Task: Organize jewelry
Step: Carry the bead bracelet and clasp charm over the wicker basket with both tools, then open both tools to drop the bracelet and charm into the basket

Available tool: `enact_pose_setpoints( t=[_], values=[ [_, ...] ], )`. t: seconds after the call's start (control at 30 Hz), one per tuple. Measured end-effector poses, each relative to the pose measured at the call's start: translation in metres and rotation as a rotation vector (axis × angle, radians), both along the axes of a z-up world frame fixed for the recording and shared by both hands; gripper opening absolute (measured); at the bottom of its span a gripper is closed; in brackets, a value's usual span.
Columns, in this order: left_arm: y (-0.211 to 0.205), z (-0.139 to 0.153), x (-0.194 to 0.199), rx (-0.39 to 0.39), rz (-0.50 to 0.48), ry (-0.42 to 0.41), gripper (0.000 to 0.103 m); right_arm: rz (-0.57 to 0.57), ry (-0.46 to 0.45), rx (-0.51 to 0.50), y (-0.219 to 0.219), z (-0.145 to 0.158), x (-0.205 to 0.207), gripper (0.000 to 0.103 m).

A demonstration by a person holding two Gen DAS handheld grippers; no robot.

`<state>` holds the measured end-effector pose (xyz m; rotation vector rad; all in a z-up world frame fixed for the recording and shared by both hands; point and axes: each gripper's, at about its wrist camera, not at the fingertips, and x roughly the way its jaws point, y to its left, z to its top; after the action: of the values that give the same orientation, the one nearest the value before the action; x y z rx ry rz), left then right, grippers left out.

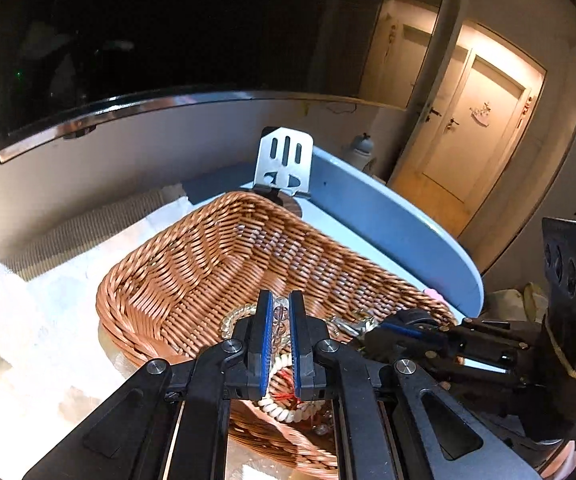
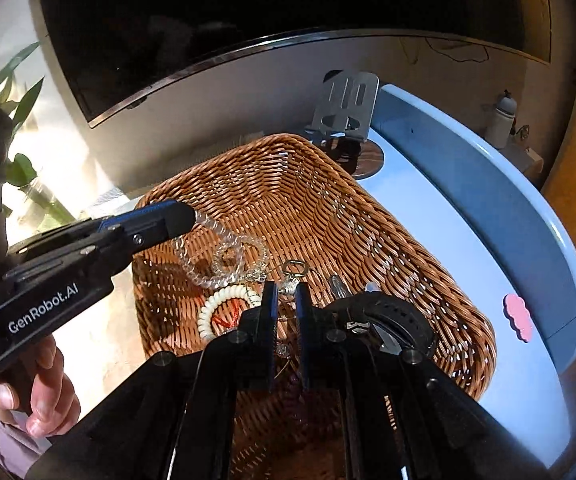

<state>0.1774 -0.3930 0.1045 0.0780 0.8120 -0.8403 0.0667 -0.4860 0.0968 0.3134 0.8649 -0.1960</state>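
Note:
A brown wicker basket (image 1: 192,264) (image 2: 367,216) holds a tangle of jewelry. My left gripper (image 1: 280,307) (image 2: 192,216) is shut on a clear spiral band (image 2: 224,240) (image 1: 280,314) and lifts one end of it over the basket's left side. A white spiral band (image 2: 216,304) (image 1: 284,410) with red thread lies below it. My right gripper (image 2: 286,294) (image 1: 375,326) is shut on a thin gold chain with a clasp (image 2: 293,270) over the basket's near part.
A metal stand (image 1: 286,164) (image 2: 347,106) stands behind the basket on a round wooden coaster (image 2: 367,160). The light blue table (image 2: 467,200) (image 1: 387,216) carries a pink cloud-shaped piece (image 2: 519,318). A black screen (image 2: 248,20) hangs on the wall behind.

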Motion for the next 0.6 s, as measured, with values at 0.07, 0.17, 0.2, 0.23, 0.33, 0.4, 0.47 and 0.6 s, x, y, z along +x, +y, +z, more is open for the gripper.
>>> enact_pose_setpoints(
  t=[0.07,0.17,0.2,0.23,0.33,0.4,0.47,0.6],
  values=[
    [0.001,-0.001,-0.001,0.002,0.001,-0.007,0.008,-0.013,-0.004,-0.008,0.000,0.000,0.001,0.010],
    [0.003,0.000,-0.003,-0.002,-0.003,0.003,0.015,-0.019,-0.029,0.004,-0.003,0.002,0.000,0.011],
    [0.005,0.001,-0.003,-0.003,-0.002,0.022,0.023,0.003,-0.035,0.030,-0.004,0.004,-0.002,0.011],
    [0.008,0.003,-0.004,-0.007,0.003,0.035,0.045,0.011,-0.053,0.047,-0.005,0.006,-0.005,0.012],
    [0.022,0.014,-0.018,-0.030,0.030,-0.010,0.063,-0.009,-0.087,0.066,-0.006,0.015,-0.017,0.029],
    [0.031,0.021,-0.030,-0.030,0.029,-0.037,0.063,-0.032,-0.116,0.068,-0.006,0.022,-0.029,0.036],
    [0.039,0.031,-0.046,-0.023,0.036,-0.065,0.063,-0.041,-0.125,0.063,-0.002,0.029,-0.040,0.036],
    [0.057,0.050,-0.086,-0.020,0.049,-0.114,0.063,-0.046,-0.147,0.032,0.013,0.046,-0.068,0.036]
  ],
)
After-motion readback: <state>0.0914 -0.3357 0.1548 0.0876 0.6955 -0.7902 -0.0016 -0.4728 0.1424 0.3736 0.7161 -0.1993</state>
